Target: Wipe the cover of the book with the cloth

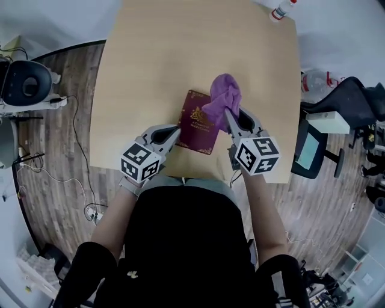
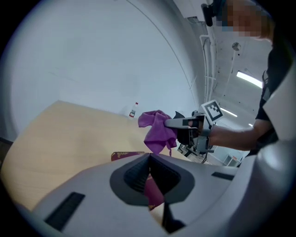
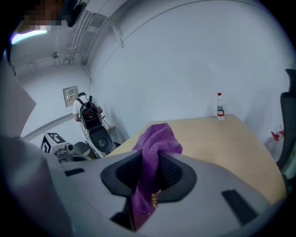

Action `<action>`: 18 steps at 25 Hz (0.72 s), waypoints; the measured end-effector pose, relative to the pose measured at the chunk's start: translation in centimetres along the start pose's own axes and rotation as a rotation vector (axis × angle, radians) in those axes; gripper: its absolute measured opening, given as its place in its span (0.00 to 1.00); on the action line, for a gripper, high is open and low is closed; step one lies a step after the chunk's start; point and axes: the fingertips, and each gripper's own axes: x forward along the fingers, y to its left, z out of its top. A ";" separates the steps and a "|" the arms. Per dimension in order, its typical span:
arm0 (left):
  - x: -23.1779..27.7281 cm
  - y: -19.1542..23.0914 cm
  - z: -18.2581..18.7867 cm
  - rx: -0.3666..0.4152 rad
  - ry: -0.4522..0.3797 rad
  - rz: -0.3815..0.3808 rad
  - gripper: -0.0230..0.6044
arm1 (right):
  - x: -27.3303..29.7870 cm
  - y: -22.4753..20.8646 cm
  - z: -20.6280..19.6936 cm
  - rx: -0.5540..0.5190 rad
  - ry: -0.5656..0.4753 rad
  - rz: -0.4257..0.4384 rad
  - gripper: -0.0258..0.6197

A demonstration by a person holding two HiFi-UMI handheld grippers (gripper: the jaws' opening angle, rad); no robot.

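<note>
A dark red book (image 1: 195, 129) with gold print lies flat on the tan table (image 1: 150, 60), close to its near edge. My right gripper (image 1: 230, 114) is shut on a purple cloth (image 1: 221, 96), which bunches up over the book's far right corner. The cloth (image 3: 155, 143) fills the jaws in the right gripper view. My left gripper (image 1: 175, 133) is at the book's left edge with its jaws closed. In the left gripper view, maroon cover shows between them, and the book (image 2: 125, 156) runs on beyond, with the cloth (image 2: 157, 129) hanging above it.
A small bottle (image 1: 281, 10) stands at the table's far right corner. An office chair and clutter (image 1: 355, 102) sit right of the table, and another chair (image 1: 24, 81) with cables stands at left. The person's body is against the table's near edge.
</note>
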 end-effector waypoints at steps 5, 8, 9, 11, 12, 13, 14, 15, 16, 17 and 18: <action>-1.7 -2.1 3.8 0.054 -0.063 0.008 0.07 | -3.7 2.3 2.5 -0.036 -0.062 0.038 0.18; -2.8 -3.0 5.6 0.094 -0.100 0.022 0.07 | -5.6 3.8 3.5 -0.067 -0.091 0.058 0.18; -3.2 -3.2 6.2 0.107 -0.112 0.028 0.07 | -6.2 4.3 3.8 -0.079 -0.100 0.063 0.18; -4.0 -3.7 7.2 0.130 -0.136 0.036 0.07 | -7.4 5.1 4.2 -0.105 -0.119 0.068 0.18; -4.3 -3.9 7.7 0.141 -0.147 0.037 0.07 | -7.9 5.5 4.5 -0.114 -0.127 0.070 0.18; -4.5 -4.2 8.3 0.151 -0.159 0.037 0.07 | -8.4 5.9 4.8 -0.121 -0.135 0.073 0.18; -4.8 -4.5 8.9 0.161 -0.170 0.036 0.07 | -8.8 6.2 5.2 -0.126 -0.141 0.077 0.18; -5.0 -4.8 9.4 0.173 -0.181 0.036 0.07 | -9.1 6.6 5.6 -0.130 -0.147 0.081 0.18; -5.3 -5.1 10.0 0.184 -0.190 0.036 0.07 | -9.5 6.8 5.9 -0.134 -0.153 0.084 0.18; -5.4 -5.4 10.6 0.195 -0.200 0.035 0.07 | -9.8 7.0 6.2 -0.139 -0.160 0.085 0.18; -5.6 -5.6 11.2 0.203 -0.209 0.033 0.07 | -10.1 7.2 6.6 -0.144 -0.168 0.086 0.18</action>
